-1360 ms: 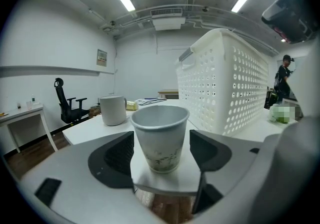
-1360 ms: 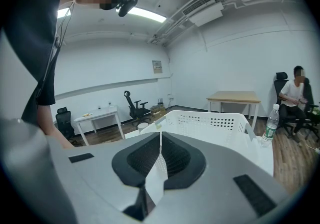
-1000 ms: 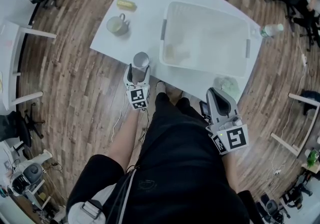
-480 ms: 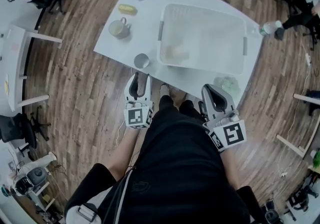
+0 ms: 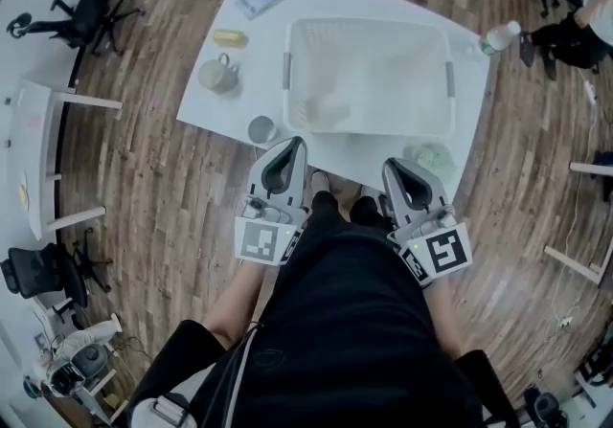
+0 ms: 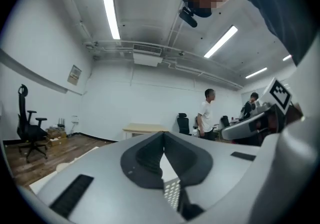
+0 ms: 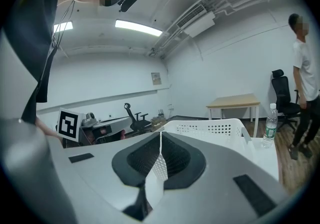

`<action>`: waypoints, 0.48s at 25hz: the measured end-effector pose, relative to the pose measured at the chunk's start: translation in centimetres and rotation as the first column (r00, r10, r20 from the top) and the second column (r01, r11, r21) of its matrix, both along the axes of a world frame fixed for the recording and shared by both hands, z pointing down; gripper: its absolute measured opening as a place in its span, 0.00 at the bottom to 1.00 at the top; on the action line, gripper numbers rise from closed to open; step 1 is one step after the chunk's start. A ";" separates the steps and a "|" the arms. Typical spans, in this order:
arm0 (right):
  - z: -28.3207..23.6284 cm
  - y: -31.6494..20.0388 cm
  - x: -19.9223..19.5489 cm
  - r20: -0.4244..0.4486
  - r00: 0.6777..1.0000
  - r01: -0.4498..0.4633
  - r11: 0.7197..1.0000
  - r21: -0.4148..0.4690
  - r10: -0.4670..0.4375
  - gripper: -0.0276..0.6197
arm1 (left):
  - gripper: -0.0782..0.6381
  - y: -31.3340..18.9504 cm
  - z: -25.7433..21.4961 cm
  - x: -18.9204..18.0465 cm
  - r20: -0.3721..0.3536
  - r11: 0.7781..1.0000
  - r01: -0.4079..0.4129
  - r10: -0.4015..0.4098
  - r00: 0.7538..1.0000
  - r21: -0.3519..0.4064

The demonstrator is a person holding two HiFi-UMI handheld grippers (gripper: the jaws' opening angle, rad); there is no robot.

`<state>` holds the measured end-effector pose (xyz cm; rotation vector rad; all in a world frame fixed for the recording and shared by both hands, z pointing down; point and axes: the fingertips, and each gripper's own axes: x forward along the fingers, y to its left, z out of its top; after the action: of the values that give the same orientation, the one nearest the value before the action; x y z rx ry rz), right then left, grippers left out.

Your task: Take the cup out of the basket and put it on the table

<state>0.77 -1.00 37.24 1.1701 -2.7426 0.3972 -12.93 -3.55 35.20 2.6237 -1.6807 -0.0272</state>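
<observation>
My left tool [image 5: 293, 148] has just closed on nothing, jaws together, near the front edge of the table [image 5: 239, 96]. My right tool [image 5: 396, 169] is pressed together too, empty. The cup [image 5: 262, 129] stands upright on the table, just beside the near left corner of the basket [image 5: 286, 72].

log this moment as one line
small grey metal cup: on white table, beside white plastic basket | left gripper: jaws just closed, empty | right gripper: shut, empty
</observation>
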 end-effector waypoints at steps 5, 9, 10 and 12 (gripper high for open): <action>-0.4 0.2 1.5 0.006 0.999 -0.034 0.999 0.009 0.034 0.08 | 0.12 0.4 -0.7 3.9 0.006 0.994 -0.101 0.101 0.995 -0.032; -0.2 0.1 2.3 0.008 0.999 -0.051 0.999 0.008 0.050 0.08 | 0.12 0.5 0.3 5.9 0.029 0.986 -0.153 0.155 0.987 -0.072; -0.2 0.1 2.5 0.009 0.999 -0.054 0.999 0.008 0.054 0.08 | 0.12 0.6 0.5 6.2 0.025 0.983 -0.164 0.167 0.986 -0.081; -0.3 0.1 2.8 0.013 0.998 -0.058 0.998 0.009 0.058 0.08 | 0.12 0.7 0.5 6.6 0.010 0.980 -0.176 0.178 0.984 -0.088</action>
<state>3.61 -0.90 36.95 1.2567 -2.7289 0.3998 -6.32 -2.90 35.72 2.7036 -1.4118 0.0712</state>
